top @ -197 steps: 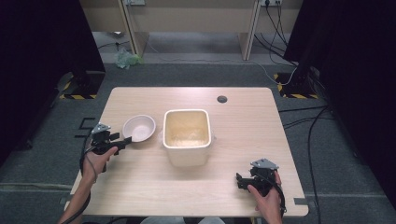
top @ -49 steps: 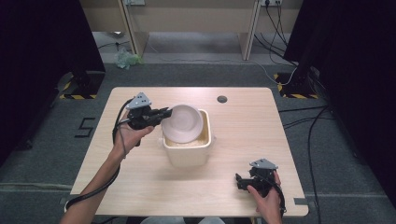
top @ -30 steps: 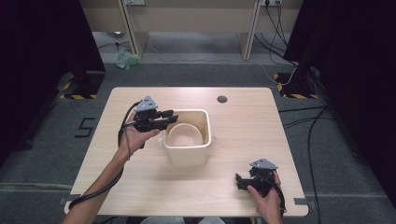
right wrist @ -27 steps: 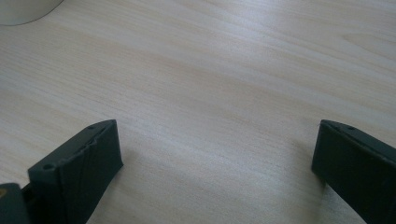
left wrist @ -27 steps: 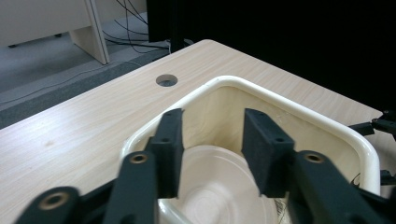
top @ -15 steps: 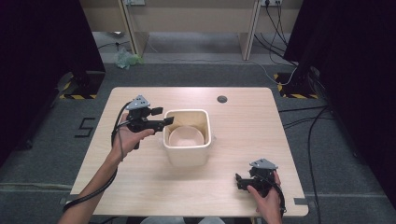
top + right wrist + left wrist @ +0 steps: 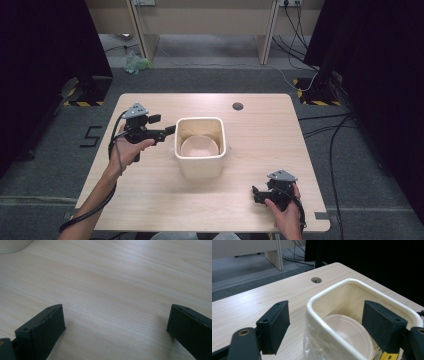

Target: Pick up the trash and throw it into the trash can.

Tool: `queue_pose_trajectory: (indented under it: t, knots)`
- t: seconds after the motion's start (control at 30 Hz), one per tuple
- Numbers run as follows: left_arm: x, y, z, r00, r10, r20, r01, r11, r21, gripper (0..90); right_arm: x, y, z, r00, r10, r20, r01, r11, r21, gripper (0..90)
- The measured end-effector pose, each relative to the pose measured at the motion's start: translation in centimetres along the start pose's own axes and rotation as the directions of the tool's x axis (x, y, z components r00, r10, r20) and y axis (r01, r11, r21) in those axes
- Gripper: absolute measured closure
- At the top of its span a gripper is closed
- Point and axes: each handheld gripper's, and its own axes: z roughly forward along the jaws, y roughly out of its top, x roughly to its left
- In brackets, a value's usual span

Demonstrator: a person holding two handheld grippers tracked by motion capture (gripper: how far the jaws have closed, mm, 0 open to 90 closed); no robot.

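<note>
Pale plastic bowl (image 7: 199, 146) is now laid flat on the bottom of the cream bin (image 7: 200, 167), so the left gripper (image 7: 169, 132) is held just beside the rim, its jaws just opened wide and empty, while the right gripper (image 7: 256, 194) is rested open on the table (image 7: 150, 200).

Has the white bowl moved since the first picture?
Yes. The bowl lay on the table left of the tub; now it rests inside it.
</note>
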Motion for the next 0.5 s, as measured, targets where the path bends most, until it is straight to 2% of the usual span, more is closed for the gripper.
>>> queue_pose_trajectory:
  t: [0.17, 0.5]
  knots:
    - [1.0, -1.1, -0.7, 0.9996, -0.026, -0.015, 0.026, 0.9997, 0.005, 17.1, 0.0, 0.0, 0.0, 1.0, 0.001, -0.001, -0.001, 1.0, -0.001, 1.7]
    - [2.1, -2.4, -1.6, 0.9983, -0.051, -0.027, 0.051, 0.9987, 0.002, 17.1, 0.0, 0.0, 0.0, 1.0, 0.001, -0.001, -0.001, 1.0, 0.0, 1.7]
